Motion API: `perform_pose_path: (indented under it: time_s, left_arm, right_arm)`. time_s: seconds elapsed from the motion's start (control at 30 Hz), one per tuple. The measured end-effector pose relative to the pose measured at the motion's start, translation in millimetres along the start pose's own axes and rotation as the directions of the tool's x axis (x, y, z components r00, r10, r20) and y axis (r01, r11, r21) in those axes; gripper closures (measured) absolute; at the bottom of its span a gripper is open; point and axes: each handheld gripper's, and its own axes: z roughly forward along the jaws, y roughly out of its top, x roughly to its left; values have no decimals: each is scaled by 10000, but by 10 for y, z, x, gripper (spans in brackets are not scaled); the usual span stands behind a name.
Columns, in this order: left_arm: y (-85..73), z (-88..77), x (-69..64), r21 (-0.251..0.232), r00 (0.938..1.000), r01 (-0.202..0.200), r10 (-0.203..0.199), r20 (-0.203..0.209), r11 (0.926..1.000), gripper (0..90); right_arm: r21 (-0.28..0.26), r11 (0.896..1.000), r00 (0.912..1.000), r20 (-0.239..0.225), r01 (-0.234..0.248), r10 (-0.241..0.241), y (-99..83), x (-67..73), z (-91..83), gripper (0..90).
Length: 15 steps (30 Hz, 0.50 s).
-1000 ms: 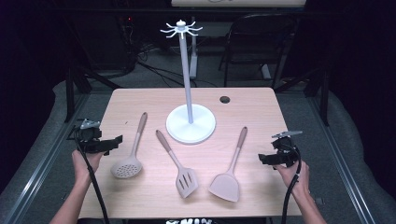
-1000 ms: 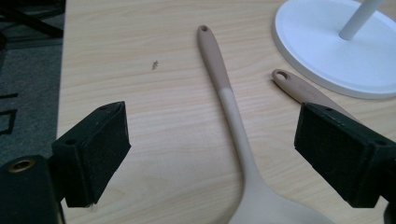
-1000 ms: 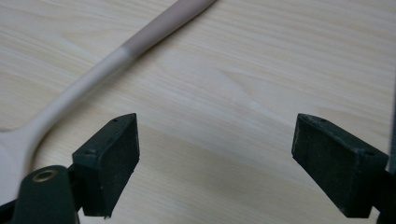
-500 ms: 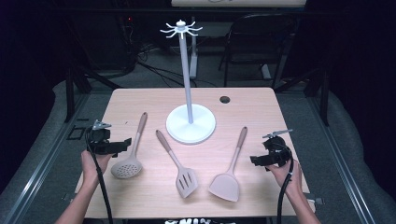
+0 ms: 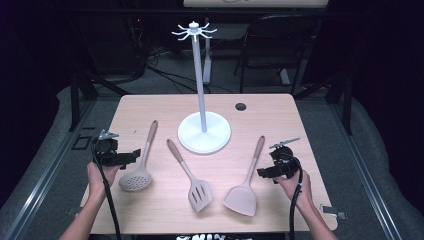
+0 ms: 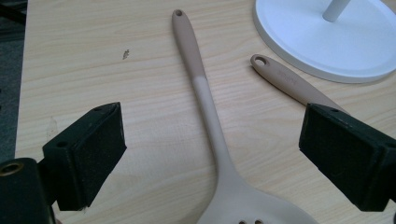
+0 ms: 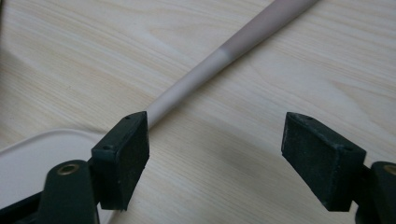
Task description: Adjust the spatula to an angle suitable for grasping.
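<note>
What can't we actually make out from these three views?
- Skimmer: left gripper view's bottom edge cuts off its bowl.
- Solid turner: right gripper view's edges crop its blade and handle end.
- Stand: left gripper view crops its post and hooks.
- Hook count on stand top: too small, high view.

Bare light wooden tabletop (image 5: 280, 112) left free at 12 o'clock behind the white round-based hook stand (image 5: 204, 133), near half crossed by three beige silicone utensils (image 5: 192, 172), open strips left between their handles
</note>
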Motion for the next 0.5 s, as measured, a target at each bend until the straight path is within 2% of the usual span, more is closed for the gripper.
perform_pose_path:
  time_s: [0.03, 0.1, 0.2, 0.37, 0.5]
  left_arm:
    - [-1, 1, 1, 16, 10000, -6, 6, 5, 10000, 68]
    - [-2, 3, 3, 41, 10000, -1, 1, 17, 10000, 68]
    - [-8, 13, 13, 76, 10000, 8, -8, 36, 10000, 68]
    - [-8, 12, 11, 55, 10000, 9, -9, 80, 10000, 68]
    - [-9, 24, 0, 110, 10000, -54, 54, 60, 9999, 68]
  right_arm:
    - [-101, 9999, 9996, -258, -92, 90, 3, 18, 40, 248]
    - [-62, 10000, 9996, -285, -36, 34, 11, 28, 62, 254]
    - [108, 9999, 9982, -603, -51, 57, 41, 87, 179, 287]
    - [470, 9988, 9983, -568, 160, -133, 95, 175, 309, 345]
    - [683, 9976, 9990, -438, 91, -62, 118, 214, 385, 382]
